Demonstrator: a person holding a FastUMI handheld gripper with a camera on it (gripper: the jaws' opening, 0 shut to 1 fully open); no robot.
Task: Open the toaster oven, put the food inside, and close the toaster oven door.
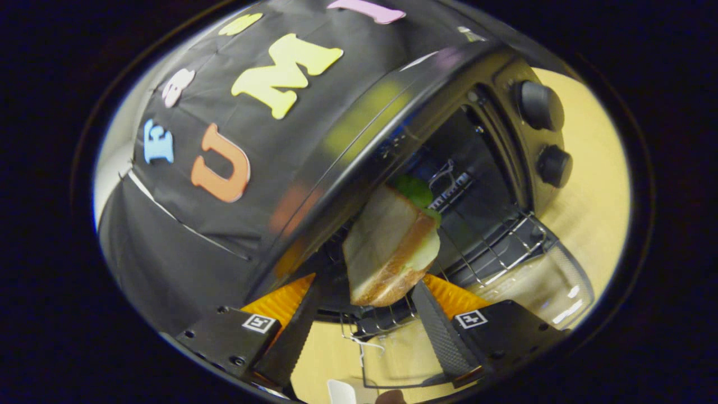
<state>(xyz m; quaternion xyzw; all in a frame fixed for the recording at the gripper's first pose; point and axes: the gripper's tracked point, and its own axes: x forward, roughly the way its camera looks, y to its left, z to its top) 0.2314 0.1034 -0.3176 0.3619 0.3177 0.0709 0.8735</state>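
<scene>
A: We note the toaster oven [359, 129] has a glossy black metal casing that mirrors the booth; its two knobs [541, 106] look like matt black plastic.

B: We agree. The wire rack [493, 247] is bare shiny metal, and the open door [538, 286] is clear, glossy glass.

A: The sandwich [387, 247] shows a porous, matt bread face with a rougher browned crust.

B: We record the table [589, 185] as smooth, pale wood-look laminate with a slight sheen. The fingers [443, 331] beside the sandwich carry finely textured, matt pads. The wall behind is matt cloth.
</scene>
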